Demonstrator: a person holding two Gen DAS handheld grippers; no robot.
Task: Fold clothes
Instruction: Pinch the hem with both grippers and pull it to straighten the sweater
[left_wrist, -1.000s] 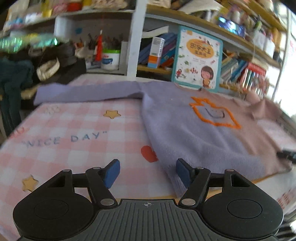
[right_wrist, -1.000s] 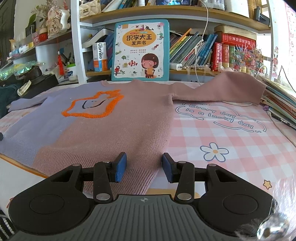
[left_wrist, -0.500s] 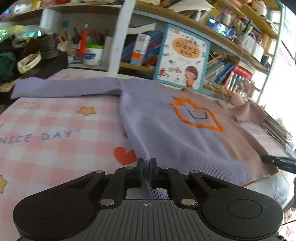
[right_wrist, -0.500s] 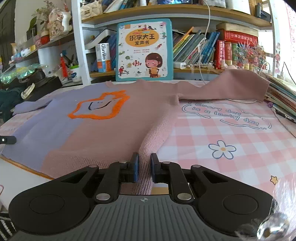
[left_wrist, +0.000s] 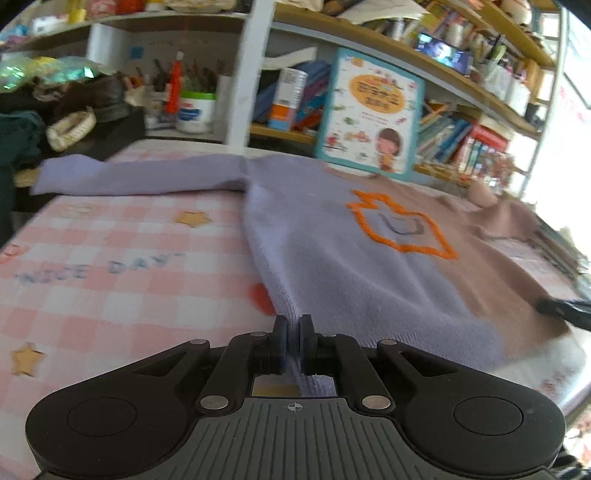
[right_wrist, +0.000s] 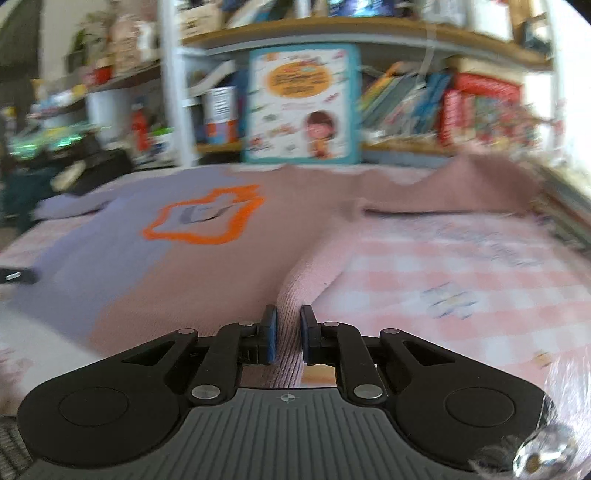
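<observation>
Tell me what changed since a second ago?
Both tools closed on the sweater's bottom edge. The left tool pinched the purple corner, the right tool the pink corner, and each now pulls its corner up into a ridge. The sleeves still lie spread on the checked cloth, and the picture book still stands behind.

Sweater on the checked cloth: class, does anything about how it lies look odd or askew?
Mostly flat, but the sweater is tented into ridges at both hem corners, where the left gripper and right gripper pinch it.
</observation>
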